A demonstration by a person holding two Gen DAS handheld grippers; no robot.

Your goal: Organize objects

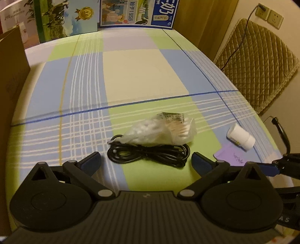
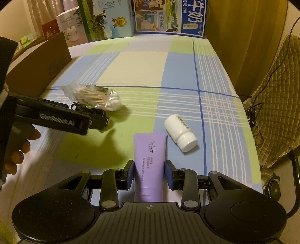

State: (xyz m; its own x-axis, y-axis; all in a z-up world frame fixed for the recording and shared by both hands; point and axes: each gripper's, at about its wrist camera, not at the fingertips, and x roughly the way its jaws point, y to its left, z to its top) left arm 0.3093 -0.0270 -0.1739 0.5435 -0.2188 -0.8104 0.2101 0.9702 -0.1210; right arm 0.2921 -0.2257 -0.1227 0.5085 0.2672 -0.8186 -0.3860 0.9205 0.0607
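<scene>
A coiled black cable (image 1: 148, 154) lies on the checked tablecloth, with a clear bag of cotton swabs (image 1: 159, 131) resting on its far side. My left gripper (image 1: 146, 159) is open just in front of the cable, a finger on either side. A lilac tube (image 2: 150, 165) lies flat between the pads of my right gripper (image 2: 149, 175); the pads touch its sides. A white bottle (image 2: 181, 135) lies on its side right of the tube. The tube's end (image 1: 230, 155) and the bottle (image 1: 241, 137) show in the left wrist view.
A brown cardboard box (image 2: 37, 65) stands at the table's left edge. Milk cartons and printed boxes (image 2: 168, 16) line the far edge. A quilted chair (image 1: 256, 62) with a trailing cord stands off the right edge.
</scene>
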